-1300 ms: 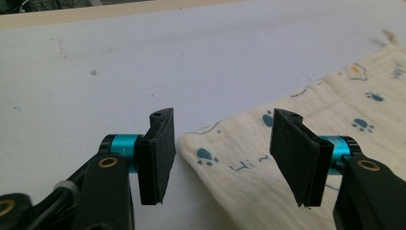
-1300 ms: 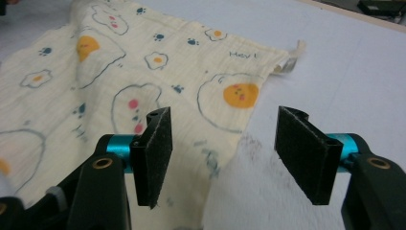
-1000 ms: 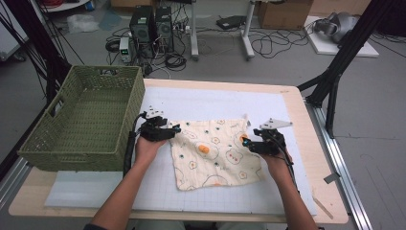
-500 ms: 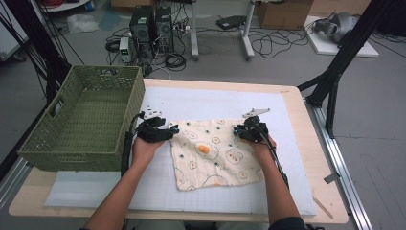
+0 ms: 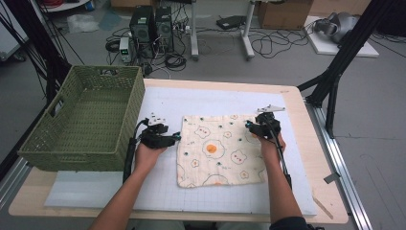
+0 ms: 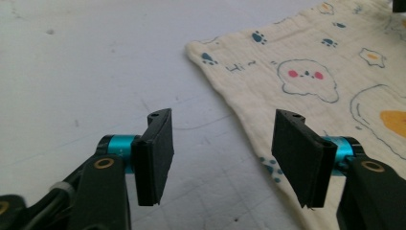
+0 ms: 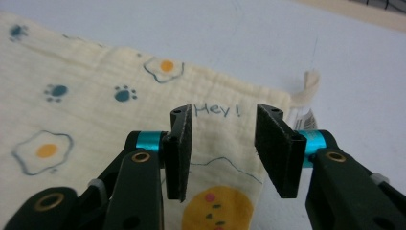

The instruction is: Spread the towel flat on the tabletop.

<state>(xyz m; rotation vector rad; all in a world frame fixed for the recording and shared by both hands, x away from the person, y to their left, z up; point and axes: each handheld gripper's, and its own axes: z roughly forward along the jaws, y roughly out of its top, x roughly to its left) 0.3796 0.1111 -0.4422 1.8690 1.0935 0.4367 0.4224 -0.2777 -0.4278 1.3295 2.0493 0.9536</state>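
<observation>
High view: cream muslin cloth printed with fried eggs and paw marks (image 5: 221, 149) lies flat on the white gridded mat (image 5: 158, 191), right of the green woven plastic basket (image 5: 81, 122). Since a second ago the right gripper (image 5: 253, 125) has shifted from the cloth's right edge to its far right corner; left gripper (image 5: 176, 138) sits just off the left edge, barely moved. Likely lining up a two-corner pick. Left gripper view: jaws stand well apart, nothing between the pads, having just closed slightly; cloth edge lies near the right jaw, bare mat beneath. Right gripper view: jaws partly apart, just reopened, gripping nothing; shows the "Hey!" print and a corner loop tag (image 7: 309, 84), unreadable from above.
</observation>
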